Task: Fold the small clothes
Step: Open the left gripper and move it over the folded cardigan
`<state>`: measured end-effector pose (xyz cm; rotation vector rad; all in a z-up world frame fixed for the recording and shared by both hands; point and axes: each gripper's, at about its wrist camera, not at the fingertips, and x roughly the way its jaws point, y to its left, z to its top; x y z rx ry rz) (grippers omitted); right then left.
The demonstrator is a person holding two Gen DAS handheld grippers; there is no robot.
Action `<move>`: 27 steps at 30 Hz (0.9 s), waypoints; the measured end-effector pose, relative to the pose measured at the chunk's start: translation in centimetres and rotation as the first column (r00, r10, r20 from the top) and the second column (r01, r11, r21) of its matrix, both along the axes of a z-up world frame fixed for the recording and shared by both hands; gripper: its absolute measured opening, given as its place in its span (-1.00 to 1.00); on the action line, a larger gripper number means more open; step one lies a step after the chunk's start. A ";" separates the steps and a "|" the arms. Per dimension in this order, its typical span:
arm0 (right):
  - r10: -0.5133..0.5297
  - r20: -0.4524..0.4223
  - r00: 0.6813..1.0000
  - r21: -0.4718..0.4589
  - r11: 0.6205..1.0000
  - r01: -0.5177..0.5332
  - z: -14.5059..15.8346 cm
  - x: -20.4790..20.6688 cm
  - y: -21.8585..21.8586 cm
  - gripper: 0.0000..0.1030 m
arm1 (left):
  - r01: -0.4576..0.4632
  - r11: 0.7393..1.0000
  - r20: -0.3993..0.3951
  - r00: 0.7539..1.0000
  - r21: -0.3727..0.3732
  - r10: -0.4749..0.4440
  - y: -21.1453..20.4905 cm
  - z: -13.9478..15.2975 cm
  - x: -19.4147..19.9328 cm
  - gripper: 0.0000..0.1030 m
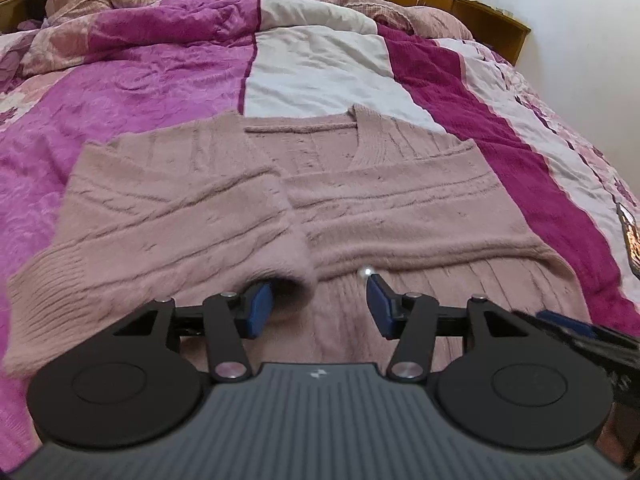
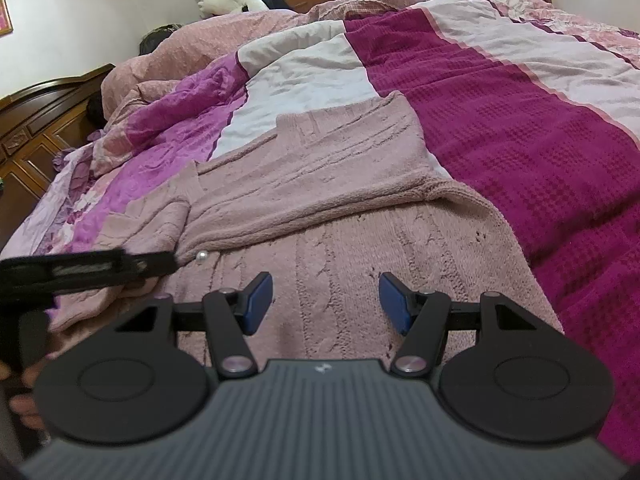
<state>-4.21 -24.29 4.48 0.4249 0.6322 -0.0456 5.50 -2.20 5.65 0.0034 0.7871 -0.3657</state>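
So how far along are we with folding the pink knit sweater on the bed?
Partly done. Both sleeves of the pink sweater already lie folded across its chest, cuffs meeting near the middle. In hand: nothing. The left gripper is open right at the left sleeve cuff, pads not pressing it, and the right gripper hangs open over the lower body. Left to do: folding the body up into a compact stack on the bedspread.
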 end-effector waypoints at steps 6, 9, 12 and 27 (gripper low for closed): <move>0.037 0.014 0.999 -0.014 0.999 -0.037 0.6 0.2 1.0 0.21 | -0.074 0.997 -0.022 0.997 0.012 0.074 4.0 1.5 -2.1 0.13; 0.076 0.027 0.997 -0.031 0.997 -0.076 1.3 0.7 2.0 0.21 | -0.134 0.991 -0.023 0.991 0.022 0.134 6.4 2.1 -2.9 0.13; 0.125 0.040 0.991 -0.047 0.991 -0.123 1.9 1.4 3.4 0.21 | -0.196 0.980 -0.037 0.980 0.020 0.196 9.0 2.5 -3.4 0.13; 0.464 0.074 0.883 -0.121 0.883 -0.453 4.4 5.0 15.6 0.21 | -0.429 0.901 -0.050 0.900 0.071 0.432 17.8 2.8 -6.3 0.14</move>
